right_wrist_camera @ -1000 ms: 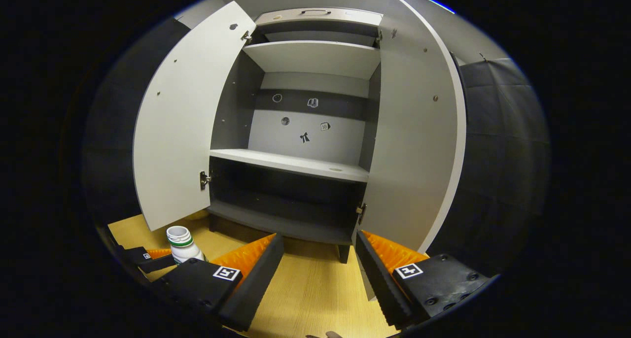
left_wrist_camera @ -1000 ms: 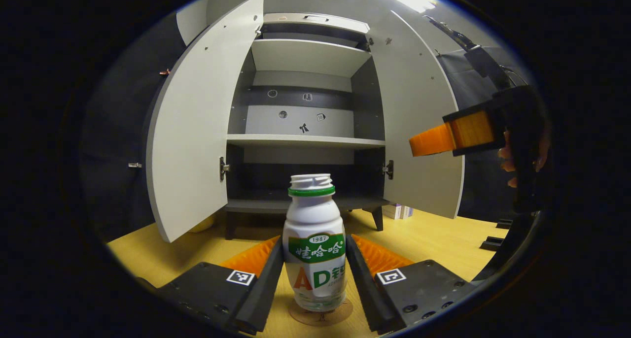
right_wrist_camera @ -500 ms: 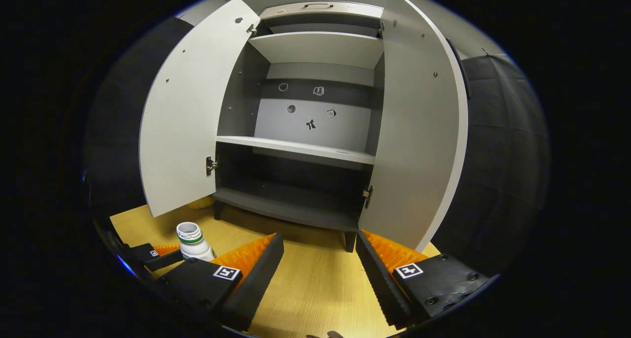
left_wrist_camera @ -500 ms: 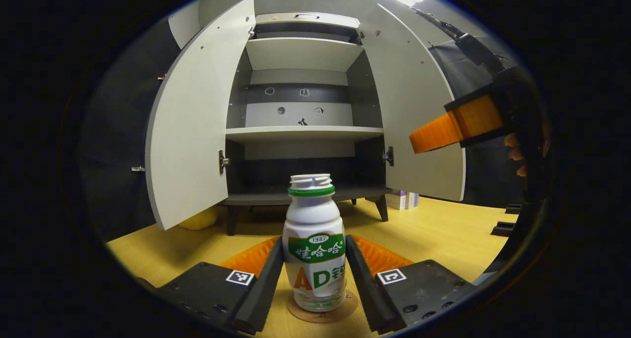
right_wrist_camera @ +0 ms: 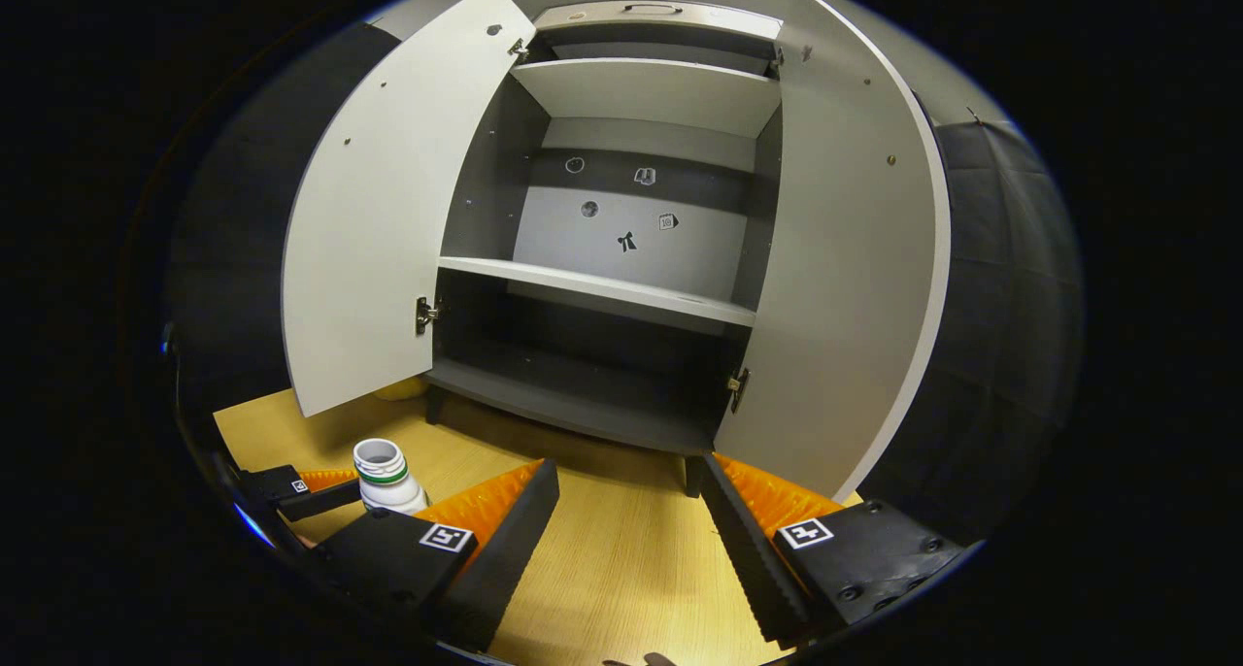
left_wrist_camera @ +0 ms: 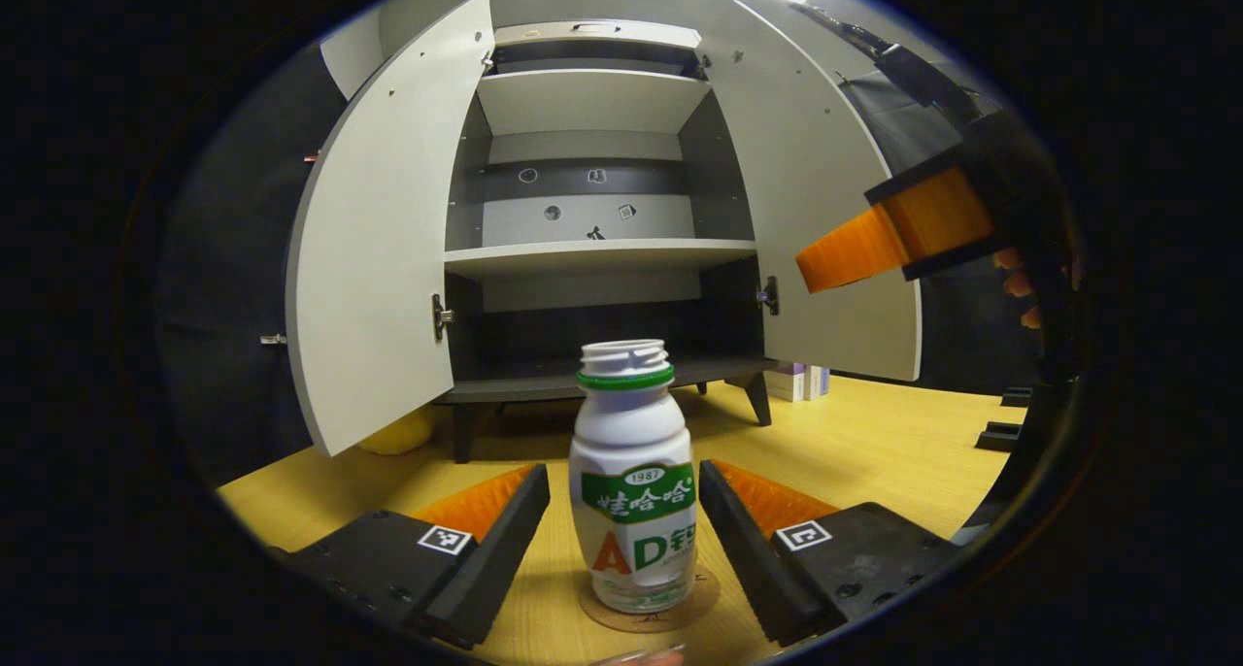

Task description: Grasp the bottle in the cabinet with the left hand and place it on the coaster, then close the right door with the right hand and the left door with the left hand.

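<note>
- Both doors, left door and right door, stand open.
- Bottle upright on coaster, worktop.
- Left gripper level, low, jaws spread, clear of bottle.
- Right gripper raised, angled toward cabinet, jaws spread, empty.

A yellow rounded object sits on the wooden surface behind the left door, and small boxes stand beside the right cabinet leg.

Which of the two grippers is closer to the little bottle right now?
Left. The left gripper has the bottle standing between its open fingers, on the coaster. The right gripper is off to the bottle's side, facing the cabinet.
</note>
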Demonstrator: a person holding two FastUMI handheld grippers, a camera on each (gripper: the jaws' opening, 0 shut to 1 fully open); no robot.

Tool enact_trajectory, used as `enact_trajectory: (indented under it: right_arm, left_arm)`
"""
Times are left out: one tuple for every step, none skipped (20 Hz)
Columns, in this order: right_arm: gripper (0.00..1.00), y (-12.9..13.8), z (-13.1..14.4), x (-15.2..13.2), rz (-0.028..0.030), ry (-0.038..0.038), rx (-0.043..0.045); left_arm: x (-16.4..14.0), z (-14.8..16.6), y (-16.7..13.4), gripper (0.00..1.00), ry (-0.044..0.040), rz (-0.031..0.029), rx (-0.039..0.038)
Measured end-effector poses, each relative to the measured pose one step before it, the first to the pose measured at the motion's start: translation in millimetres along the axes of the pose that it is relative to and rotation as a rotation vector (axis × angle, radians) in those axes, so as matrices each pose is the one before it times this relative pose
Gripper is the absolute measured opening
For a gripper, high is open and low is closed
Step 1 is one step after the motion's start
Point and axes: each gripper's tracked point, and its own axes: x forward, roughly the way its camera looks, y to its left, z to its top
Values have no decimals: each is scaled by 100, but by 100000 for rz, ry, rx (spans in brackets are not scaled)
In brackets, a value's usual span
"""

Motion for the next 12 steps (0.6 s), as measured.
enact_trajectory:
  right_arm:
    - [98,5,326,-100,-16,-233,391]
    - [98,-1,287,-130,-220,-150,442]
    - [98,-257,359,-138,-689,243,164]
    - [98,-303,443,-186,-784,48,122]
    - [98,-438,596,-231,-823,56,539]
    - [98,-415,742,-289,-789,228,692]
    - [98,-478,757,-304,-1010,77,350]
    - [98,-456,800,-380,-931,150,-218]
    - [98,-404,863,-407,-895,475,-772]
    - [98,-426,975,-509,-794,27,-713]
    - [98,-411,1214,-608,-819,-751,-122]
    - [98,-382,1179,-588,-763,-916,499]
  left_arm:
    - [48,436,91,97,-151,262,-102]
    - [86,810,154,97,-741,-130,-580]
    - [-38,1215,-21,97,-1078,-802,-805]
    - [217,1512,22,98,-955,-1146,-631]
    - [114,1528,-138,98,-887,-1224,-440]
    - [27,1370,-255,97,-804,-1226,-298]
    - [42,1856,-43,97,-1320,-1379,-404]
    - [-39,2018,67,97,-1355,-1261,-573]
    - [-23,2136,148,97,-1553,-1191,-652]
    - [-124,1878,202,97,-961,-592,-365]
    - [-295,1766,310,97,117,-515,-503]
    - [-445,1593,260,97,307,-887,-307]
